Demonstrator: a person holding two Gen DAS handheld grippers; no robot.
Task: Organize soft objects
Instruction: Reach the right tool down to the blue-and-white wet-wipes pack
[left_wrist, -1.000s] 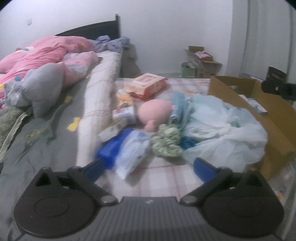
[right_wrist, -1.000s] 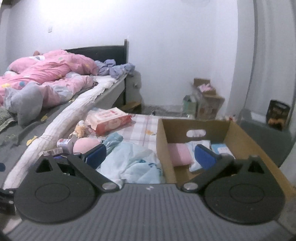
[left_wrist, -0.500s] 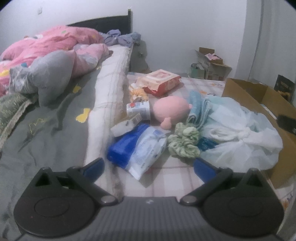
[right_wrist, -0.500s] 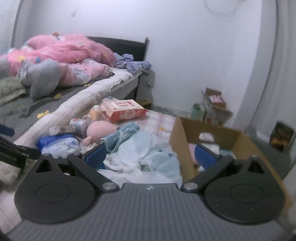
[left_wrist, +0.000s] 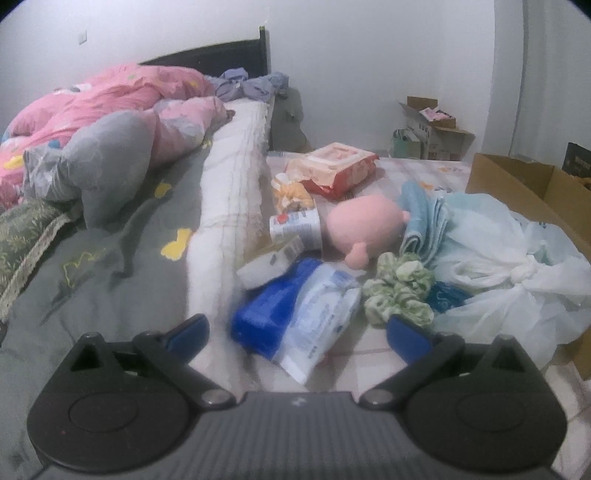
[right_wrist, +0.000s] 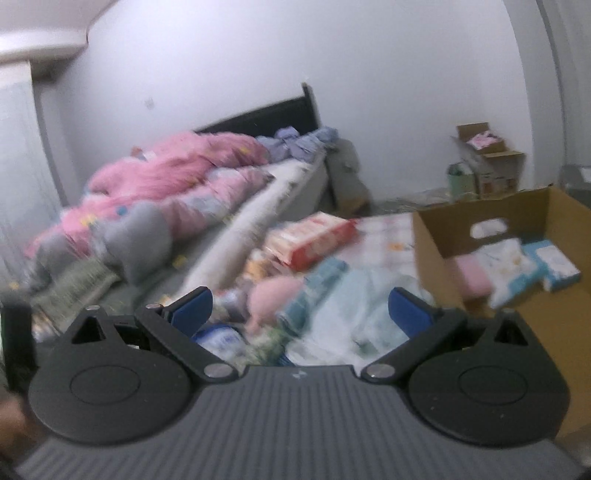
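Note:
A pile of soft things lies on a checked mat beside the bed: a blue and white wipes pack (left_wrist: 295, 317), a green scrunchie (left_wrist: 400, 291), a pink plush toy (left_wrist: 364, 225), a folded light blue towel (left_wrist: 424, 218), a tied white plastic bag (left_wrist: 517, 273) and a red wipes pack (left_wrist: 332, 170). My left gripper (left_wrist: 297, 336) is open and empty, just short of the blue wipes pack. My right gripper (right_wrist: 301, 312) is open and empty, higher up over the pile; its view is blurred. The cardboard box (right_wrist: 461, 221) holds a pink cloth (right_wrist: 472, 273) and white and blue packs.
The bed with a grey sheet (left_wrist: 110, 258), a pink quilt (left_wrist: 110, 99) and a grey plush (left_wrist: 96, 166) runs along the left. A small can (left_wrist: 295, 227) and a tube lie among the pile. More boxes (left_wrist: 432, 125) stand at the far wall.
My left gripper has moved left and closer to the blue wipes pack. My right gripper has swung left and risen away from the box, and its view is blurred by motion.

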